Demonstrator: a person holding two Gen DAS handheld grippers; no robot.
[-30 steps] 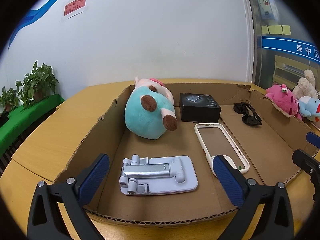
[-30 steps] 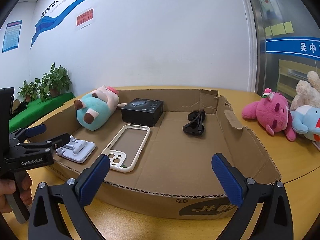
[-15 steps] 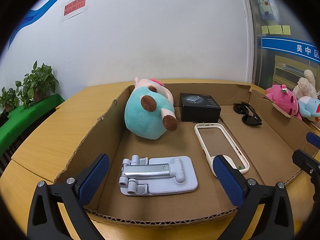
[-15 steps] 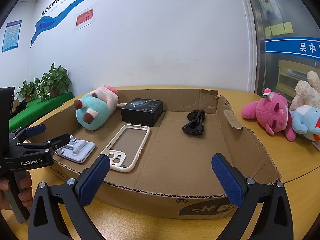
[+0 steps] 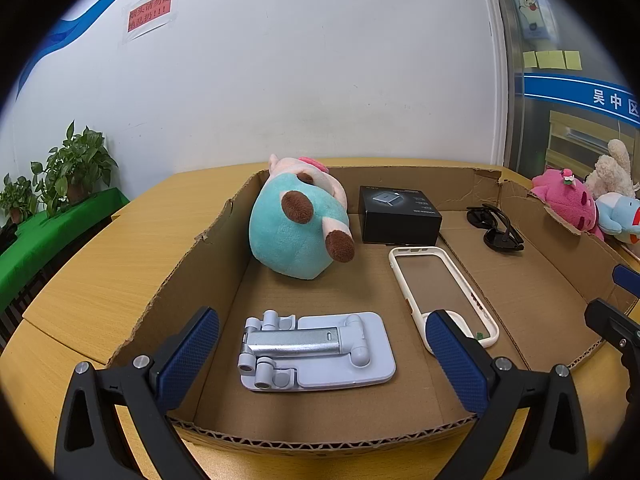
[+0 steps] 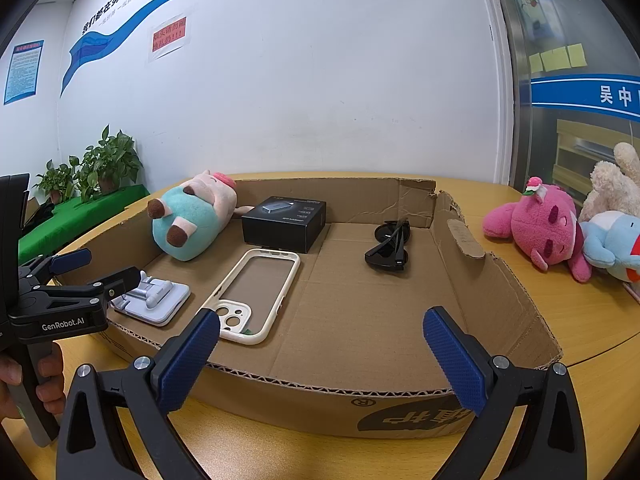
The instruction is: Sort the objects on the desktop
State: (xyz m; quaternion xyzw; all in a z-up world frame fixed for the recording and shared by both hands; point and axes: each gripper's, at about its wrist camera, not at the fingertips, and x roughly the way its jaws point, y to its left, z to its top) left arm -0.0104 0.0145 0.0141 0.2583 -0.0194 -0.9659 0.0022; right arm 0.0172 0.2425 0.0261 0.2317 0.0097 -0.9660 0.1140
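Observation:
A shallow cardboard tray point(image 5: 188, 264) point(image 6: 500, 292) holds a teal and pink plush pig point(image 5: 298, 228) point(image 6: 188, 220), a black box point(image 5: 398, 214) point(image 6: 286, 222), black sunglasses point(image 5: 496, 228) point(image 6: 390, 246), a cream phone case point(image 5: 442, 292) point(image 6: 256, 292) and a folded grey phone stand point(image 5: 314, 350) point(image 6: 154, 294). My left gripper point(image 5: 322, 354) is open at the tray's near edge, its fingers straddling the phone stand. My right gripper point(image 6: 320, 354) is open in front of the tray's near wall, holding nothing. The left gripper point(image 6: 94, 266) also shows at the left of the right wrist view.
The tray sits on a wooden table point(image 5: 100, 256) point(image 6: 592, 312). A pink plush point(image 5: 568, 200) point(image 6: 536, 228), a beige plush point(image 6: 612, 180) and a blue plush point(image 6: 616, 240) lie on the table right of the tray. Potted plants point(image 5: 68, 168) stand far left by a white wall.

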